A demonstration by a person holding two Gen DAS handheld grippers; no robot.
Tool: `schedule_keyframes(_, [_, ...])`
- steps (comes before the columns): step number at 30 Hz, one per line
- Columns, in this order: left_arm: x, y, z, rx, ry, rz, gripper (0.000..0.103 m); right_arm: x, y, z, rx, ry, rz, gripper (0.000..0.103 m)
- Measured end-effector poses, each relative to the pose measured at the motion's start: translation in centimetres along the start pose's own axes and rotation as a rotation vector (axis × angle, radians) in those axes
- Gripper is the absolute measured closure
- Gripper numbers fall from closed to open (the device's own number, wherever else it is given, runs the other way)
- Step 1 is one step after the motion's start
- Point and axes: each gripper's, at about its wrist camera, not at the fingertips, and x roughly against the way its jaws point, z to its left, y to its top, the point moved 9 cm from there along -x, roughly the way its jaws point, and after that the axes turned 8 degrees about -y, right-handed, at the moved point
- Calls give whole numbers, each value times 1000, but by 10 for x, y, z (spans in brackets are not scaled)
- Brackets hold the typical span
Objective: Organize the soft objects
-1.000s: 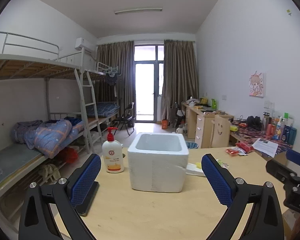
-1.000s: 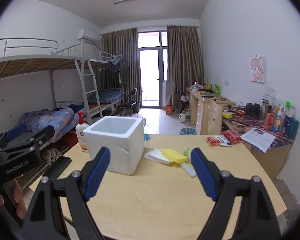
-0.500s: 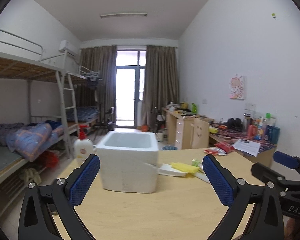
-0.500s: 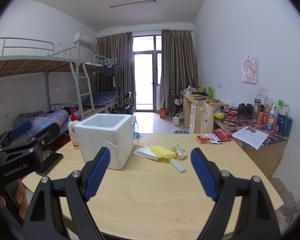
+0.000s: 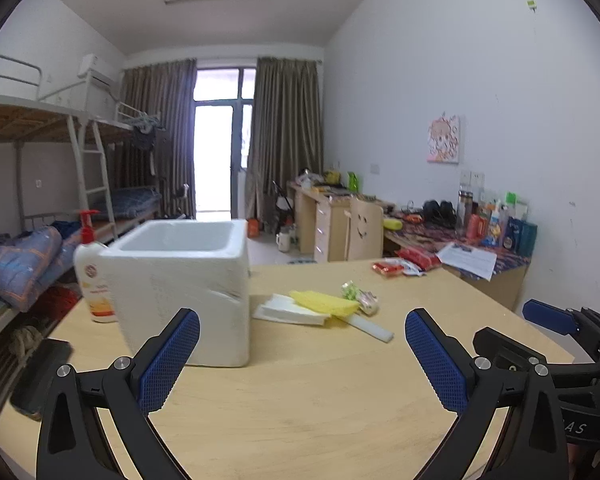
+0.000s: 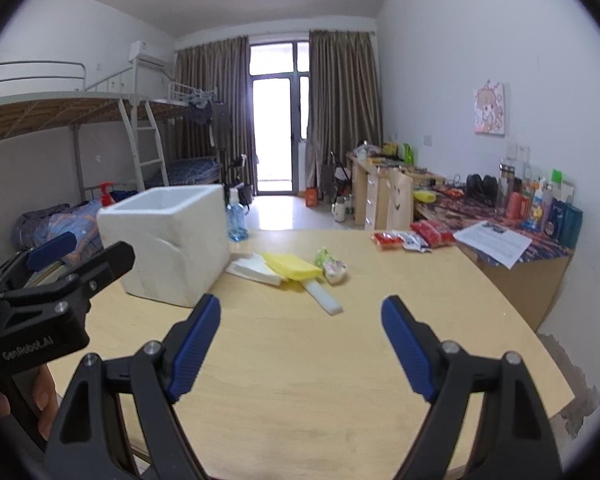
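A white foam box (image 5: 188,284) (image 6: 168,248) stands open-topped on the wooden table (image 5: 320,392) (image 6: 300,360). Right of it lies a small pile: a white foam sheet (image 5: 284,309) (image 6: 252,268), a yellow sponge cloth (image 5: 324,302) (image 6: 292,267), a white foam strip (image 5: 370,328) (image 6: 324,300) and a crumpled green-and-white wrapper (image 5: 360,298) (image 6: 331,265). My left gripper (image 5: 302,340) is open, nothing between its blue pads, near the box's front corner. My right gripper (image 6: 301,320) is open and empty, short of the pile.
A lotion pump bottle (image 5: 92,280) stands left of the box, a blue sanitizer bottle (image 6: 236,220) behind it. Red snack packets (image 6: 412,238) lie at the table's far right. A cluttered side desk (image 6: 520,240) and bunk beds (image 6: 80,128) flank the table.
Both grippers have sunk toward the table and moved closer to the pile. The left view has swung right, so the box now sits left of centre. Jaws stay open.
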Motion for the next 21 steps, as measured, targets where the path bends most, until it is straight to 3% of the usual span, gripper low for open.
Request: schedule_keyframes(21, [-115,-7,-18,23,-54,151,0,-73,1,-40,11,-13,151,17])
